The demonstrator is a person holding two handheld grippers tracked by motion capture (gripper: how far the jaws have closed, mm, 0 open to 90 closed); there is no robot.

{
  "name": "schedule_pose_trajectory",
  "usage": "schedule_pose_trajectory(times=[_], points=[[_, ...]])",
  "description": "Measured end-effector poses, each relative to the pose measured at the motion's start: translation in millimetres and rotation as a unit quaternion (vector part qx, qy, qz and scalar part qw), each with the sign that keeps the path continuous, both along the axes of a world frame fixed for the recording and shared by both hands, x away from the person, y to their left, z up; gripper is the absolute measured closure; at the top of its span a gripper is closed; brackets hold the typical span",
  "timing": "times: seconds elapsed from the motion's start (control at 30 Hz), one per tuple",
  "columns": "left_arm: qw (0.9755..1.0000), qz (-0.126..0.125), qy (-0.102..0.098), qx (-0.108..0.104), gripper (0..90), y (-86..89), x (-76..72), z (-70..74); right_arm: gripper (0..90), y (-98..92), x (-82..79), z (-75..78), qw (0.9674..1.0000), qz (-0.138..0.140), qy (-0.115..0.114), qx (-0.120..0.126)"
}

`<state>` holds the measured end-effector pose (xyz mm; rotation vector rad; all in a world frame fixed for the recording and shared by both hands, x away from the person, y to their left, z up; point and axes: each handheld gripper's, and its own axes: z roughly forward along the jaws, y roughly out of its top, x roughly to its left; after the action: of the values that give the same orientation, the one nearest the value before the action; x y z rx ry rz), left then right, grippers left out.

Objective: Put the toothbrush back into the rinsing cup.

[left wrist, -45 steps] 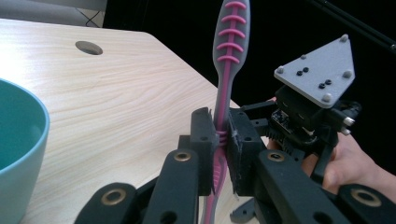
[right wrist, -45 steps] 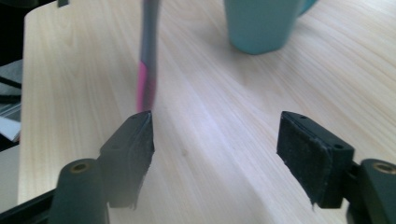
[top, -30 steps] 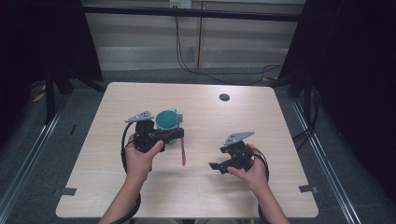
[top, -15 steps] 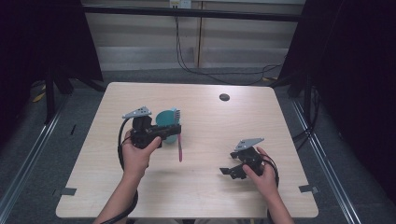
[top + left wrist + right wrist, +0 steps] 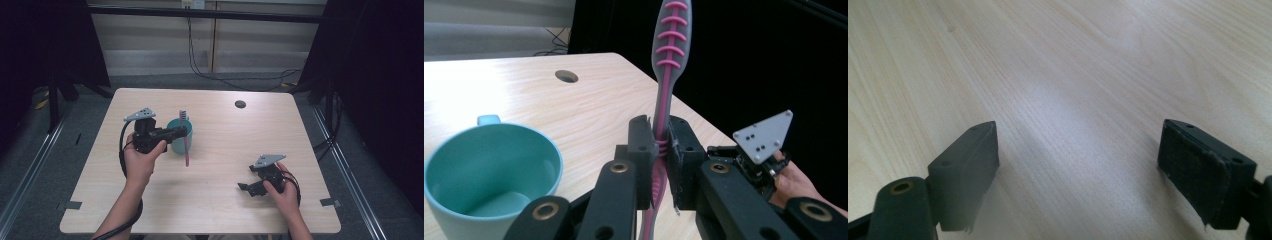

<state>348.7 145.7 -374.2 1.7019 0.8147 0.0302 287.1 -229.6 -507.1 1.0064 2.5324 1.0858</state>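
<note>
Upright between left gripper pads: pink toothbrush, clamped tight, beside teal mug. Right gripper gaping, low over table.

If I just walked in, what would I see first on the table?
First, the pink toothbrush, pinched upright in the left hand-held gripper, right beside the teal mug on the table's left half. Then the right hand-held gripper, jaws open with nothing between them, low over the bare wood near the front right.
</note>
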Motion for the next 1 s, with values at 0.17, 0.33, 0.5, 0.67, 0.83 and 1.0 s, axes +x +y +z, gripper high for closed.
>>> schedule_pose_trajectory(times=[0.17,0.33,0.5,0.67,0.83,1.0], points=[[1.0,0.005,-0.007,0.003,82.5,4.3,1.6,6.0,15.2,2.9,-3.9,-2.0,0.9997,0.001,-0.018,-0.013],[0.9999,0.008,-0.012,0.001,82.4,8.1,2.8,12.0,15.1,1.2,-5.3,-3.8,0.9997,0.001,-0.024,-0.005],[0.9998,0.014,-0.017,0.003,82.4,11.3,5.1,16.2,15.0,0.7,-5.7,-4.4,0.9996,0.002,-0.027,-0.002],[0.9995,0.023,-0.023,0.002,82.4,14.6,8.9,21.1,14.2,1.1,-5.9,-4.5,0.9996,0.002,-0.027,-0.004],[0.9993,0.028,-0.027,-0.003,82.4,15.0,11.4,26.4,14.1,1.2,-5.8,-4.5,0.9996,0.002,-0.027,-0.004],[0.999,0.031,-0.033,-0.005,82.4,13.9,15.4,34.8,14.1,1.2,-5.7,-4.6,0.9996,0.002,-0.027,-0.004]])
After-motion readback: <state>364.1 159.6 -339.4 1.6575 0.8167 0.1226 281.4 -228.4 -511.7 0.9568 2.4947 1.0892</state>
